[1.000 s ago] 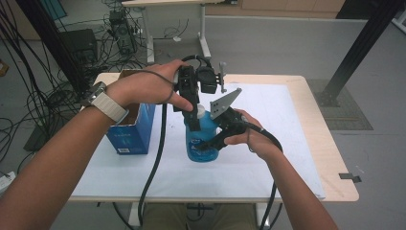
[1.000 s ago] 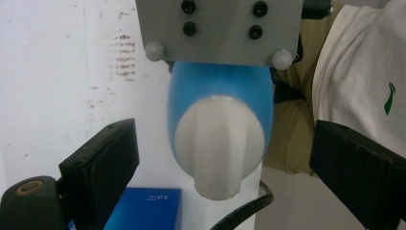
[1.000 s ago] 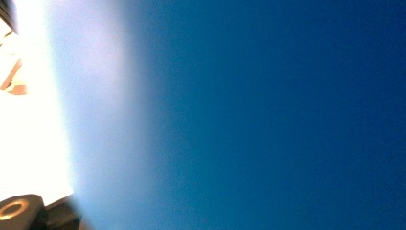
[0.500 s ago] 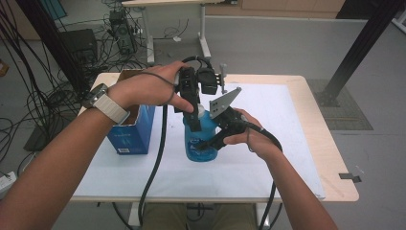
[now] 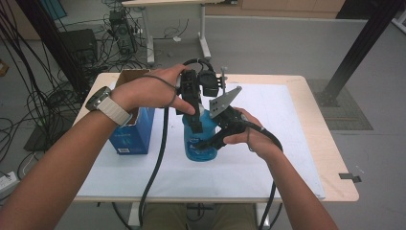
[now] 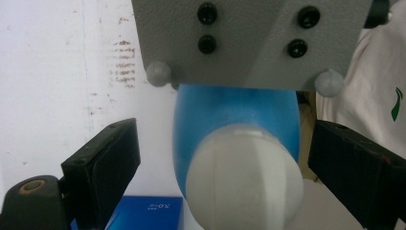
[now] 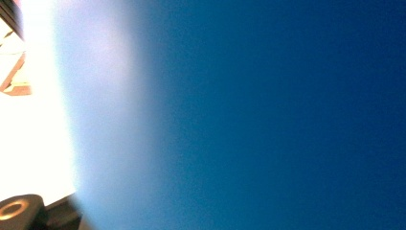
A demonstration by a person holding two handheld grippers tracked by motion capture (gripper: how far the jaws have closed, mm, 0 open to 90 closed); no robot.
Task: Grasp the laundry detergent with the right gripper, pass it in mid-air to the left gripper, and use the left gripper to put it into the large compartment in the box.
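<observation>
a wooden counter [image 5: 330, 158] carries a white sheet [image 5: 287, 158]. on the sheet stand a blue bottle [image 5: 201, 143] and, near its left edge, a blue box [image 5: 131, 136].

bottle [image 5: 201, 139] on table [image 5: 297, 143], box [image 5: 131, 132] left

Both forearms enter from the bottom of the high view and converge at mid-tabletop. The left hand [image 5: 153, 91], a watch on its wrist, holds the left gripper [image 5: 194, 112] pointing downward; its jaws stand open with pads apart. The right hand [image 5: 249, 136] holds the right gripper [image 5: 208, 141] level, jaws clamped.
</observation>
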